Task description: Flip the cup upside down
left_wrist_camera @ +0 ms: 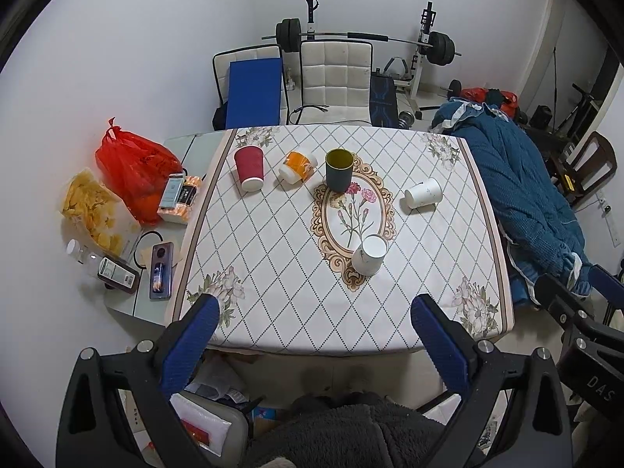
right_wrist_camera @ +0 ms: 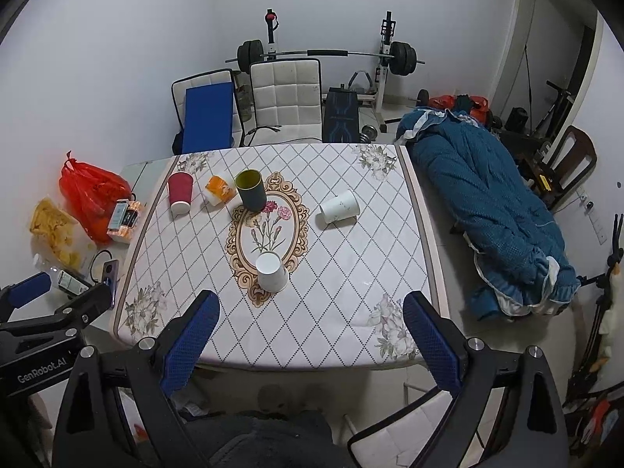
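Several cups are on the patterned tablecloth (left_wrist_camera: 288, 280) (right_wrist_camera: 335, 288). A dark green cup (left_wrist_camera: 339, 169) (right_wrist_camera: 251, 190) stands upright, mouth up. A red paper cup (left_wrist_camera: 249, 167) (right_wrist_camera: 180, 193) stands upside down. An orange-and-white cup (left_wrist_camera: 297, 166) (right_wrist_camera: 218, 190) and a white paper cup (left_wrist_camera: 423, 193) (right_wrist_camera: 339, 206) lie on their sides. Another white cup (left_wrist_camera: 369, 254) (right_wrist_camera: 272, 272) stands upside down near the front. My left gripper (left_wrist_camera: 316, 312) and right gripper (right_wrist_camera: 310, 306) are open and empty, held back above the table's near edge.
A red plastic bag (left_wrist_camera: 132, 171), a bag of chips (left_wrist_camera: 93, 210), boxes and a phone (left_wrist_camera: 161, 271) lie left of the cloth. White chairs (left_wrist_camera: 335, 78) and a barbell rack stand behind the table. A blue quilt (right_wrist_camera: 491, 210) lies at the right.
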Demonstrator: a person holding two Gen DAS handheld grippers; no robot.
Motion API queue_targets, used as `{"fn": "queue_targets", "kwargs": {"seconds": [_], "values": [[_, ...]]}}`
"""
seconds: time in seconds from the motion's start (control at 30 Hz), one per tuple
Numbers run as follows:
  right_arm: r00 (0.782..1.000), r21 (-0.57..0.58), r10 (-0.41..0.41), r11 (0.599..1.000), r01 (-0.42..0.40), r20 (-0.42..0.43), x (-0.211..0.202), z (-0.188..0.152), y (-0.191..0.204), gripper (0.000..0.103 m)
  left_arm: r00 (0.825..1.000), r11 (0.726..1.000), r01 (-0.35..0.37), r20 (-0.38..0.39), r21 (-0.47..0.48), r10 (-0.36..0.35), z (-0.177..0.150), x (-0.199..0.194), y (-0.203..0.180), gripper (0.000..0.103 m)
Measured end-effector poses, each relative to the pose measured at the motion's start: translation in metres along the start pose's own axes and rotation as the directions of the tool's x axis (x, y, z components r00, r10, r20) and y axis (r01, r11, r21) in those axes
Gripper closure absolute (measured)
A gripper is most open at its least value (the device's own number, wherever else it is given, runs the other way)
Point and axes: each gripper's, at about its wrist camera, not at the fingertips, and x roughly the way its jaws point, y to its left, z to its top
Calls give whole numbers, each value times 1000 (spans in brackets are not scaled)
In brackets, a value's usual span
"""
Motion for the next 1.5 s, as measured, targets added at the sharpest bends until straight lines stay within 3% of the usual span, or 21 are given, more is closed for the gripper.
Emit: {"fn": "queue_targets", "kwargs": {"seconds": [1.5], "values": [[1000,-11,0,1000,0,6,1,1,-2,6,1000,1000,-10,25,-8,10,1,-11,1,2]]}}
